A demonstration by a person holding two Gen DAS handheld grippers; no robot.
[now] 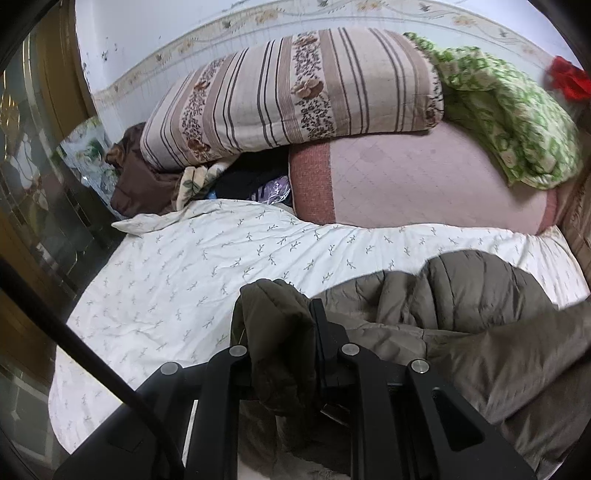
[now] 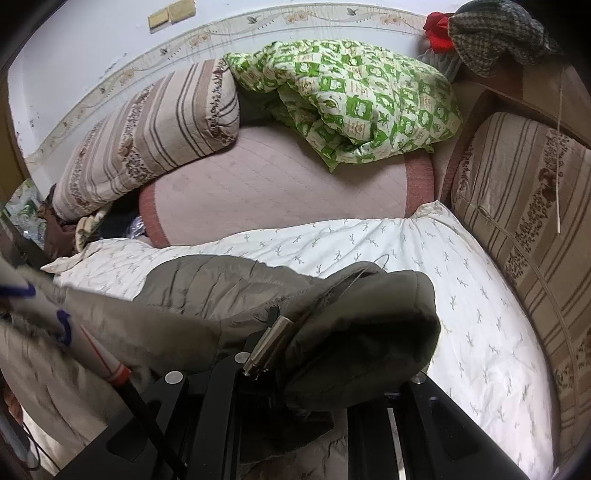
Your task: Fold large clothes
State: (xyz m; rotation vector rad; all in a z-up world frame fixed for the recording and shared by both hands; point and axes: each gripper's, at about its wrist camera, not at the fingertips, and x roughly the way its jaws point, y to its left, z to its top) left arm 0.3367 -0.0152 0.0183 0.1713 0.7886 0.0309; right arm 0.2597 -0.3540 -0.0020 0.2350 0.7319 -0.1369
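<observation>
A white sprigged bed (image 1: 221, 258) carries an olive padded jacket (image 1: 461, 295), bunched near its front edge. The left tool (image 1: 284, 332) and right tool (image 2: 332, 332) each pinch a fold; lift evenly and keep the edges level.

No readable text, label, brand, number or sign is showing in either view. The white bedsheet with small grey sprigs (image 1: 192, 266), the beige and brown striped floral quilt (image 1: 288, 92) and the green and cream checked quilt (image 2: 354, 99) are carrying printed patterns only. The green quilt's squares are holding small pictures, not letters that can be made out. The two small tan rectangular plates on the far white wall (image 2: 171, 14) are looking blank at this size.
</observation>
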